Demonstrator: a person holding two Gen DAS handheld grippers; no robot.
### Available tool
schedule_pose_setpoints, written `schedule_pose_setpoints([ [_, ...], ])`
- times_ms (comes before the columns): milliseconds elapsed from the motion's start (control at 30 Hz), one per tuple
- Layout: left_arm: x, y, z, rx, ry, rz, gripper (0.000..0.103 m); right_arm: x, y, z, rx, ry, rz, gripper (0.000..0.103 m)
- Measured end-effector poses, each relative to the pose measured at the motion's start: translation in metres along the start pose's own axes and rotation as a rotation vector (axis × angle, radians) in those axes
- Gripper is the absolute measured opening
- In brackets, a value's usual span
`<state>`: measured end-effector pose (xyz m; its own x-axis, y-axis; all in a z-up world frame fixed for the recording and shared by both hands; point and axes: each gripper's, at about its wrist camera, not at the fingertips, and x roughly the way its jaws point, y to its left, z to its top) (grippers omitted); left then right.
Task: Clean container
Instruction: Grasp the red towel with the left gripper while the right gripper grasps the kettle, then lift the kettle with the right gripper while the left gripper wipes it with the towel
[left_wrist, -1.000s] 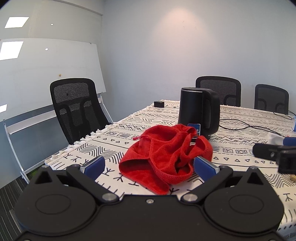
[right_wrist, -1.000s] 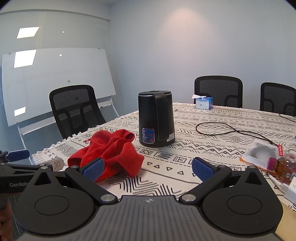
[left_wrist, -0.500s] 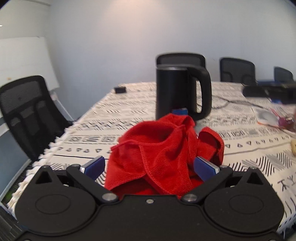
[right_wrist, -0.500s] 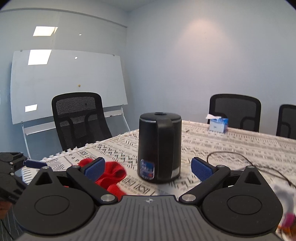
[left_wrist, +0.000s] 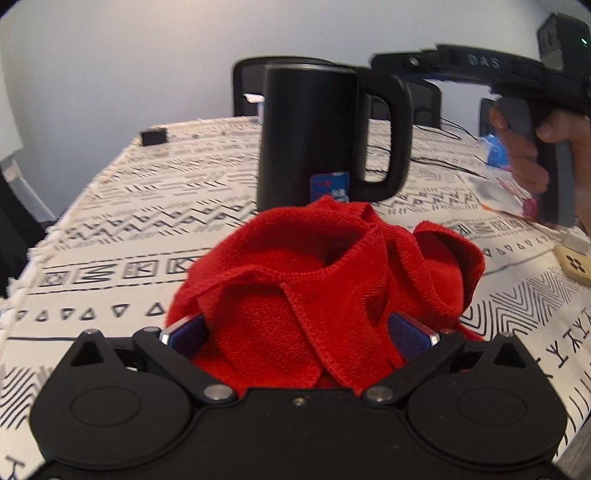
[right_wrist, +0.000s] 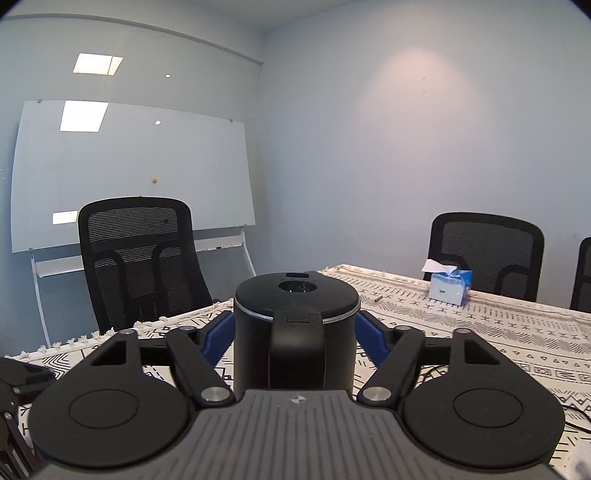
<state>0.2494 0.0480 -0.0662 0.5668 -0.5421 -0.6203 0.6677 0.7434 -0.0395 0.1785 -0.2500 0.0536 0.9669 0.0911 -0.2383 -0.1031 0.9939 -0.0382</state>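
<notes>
Black kettle (right_wrist: 295, 332) stands upright on the patterned table (right_wrist: 480, 332), inward from its fringed left edge, open tabletop behind. Right gripper (right_wrist: 295, 332) fingers have just been closing, now against the kettle's sides; contact hidden. Left gripper (left_wrist: 299, 332) fingers apart around the bunched red cloth (left_wrist: 325, 280), which hides the kettle's base.

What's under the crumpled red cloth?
The red terry cloth lies on the black-and-white patterned tablecloth, which shows all around it. The left gripper has it between open jaws. Anything beneath its folds is covered.
</notes>
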Motion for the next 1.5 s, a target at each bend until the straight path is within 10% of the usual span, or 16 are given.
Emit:
schedule_pose_setpoints([
  [167, 0.016, 0.003, 0.001, -0.008, -0.008, -0.048, 0.100, 0.012, -0.011, -0.004, 0.046, 0.035, 0.051, 0.033],
  [233, 0.016, 0.007, 0.002, -0.035, -0.050, -0.079, 0.061, 0.011, -0.015, -0.005, 0.054, 0.034, 0.072, 0.032],
  [333, 0.014, 0.016, 0.007, -0.067, -0.105, -0.066, 0.042, 0.007, -0.024, -0.003, 0.043, 0.029, 0.116, 0.031],
  [467, 0.013, 0.024, 0.013, -0.062, -0.173, -0.019, 0.040, 0.006, -0.045, 0.001, 0.028, 0.028, 0.188, 0.032],
  [633, 0.034, 0.026, 0.029, 0.032, -0.065, -0.035, 0.057, 0.008, -0.063, -0.001, -0.012, 0.035, 0.250, 0.032],
  [733, 0.044, 0.033, 0.037, -0.011, -0.048, -0.051, 0.043, 0.008, -0.066, -0.007, -0.013, 0.033, 0.269, 0.032],
  [1233, 0.002, 0.058, 0.079, 0.133, -0.438, -0.117, 0.038, 0.004, -0.086, -0.033, 0.063, -0.092, 0.324, 0.032],
  [1500, 0.043, 0.072, 0.070, 0.160, -0.378, -0.228, 0.038, 0.007, -0.091, -0.040, 0.075, -0.101, 0.332, 0.032],
])
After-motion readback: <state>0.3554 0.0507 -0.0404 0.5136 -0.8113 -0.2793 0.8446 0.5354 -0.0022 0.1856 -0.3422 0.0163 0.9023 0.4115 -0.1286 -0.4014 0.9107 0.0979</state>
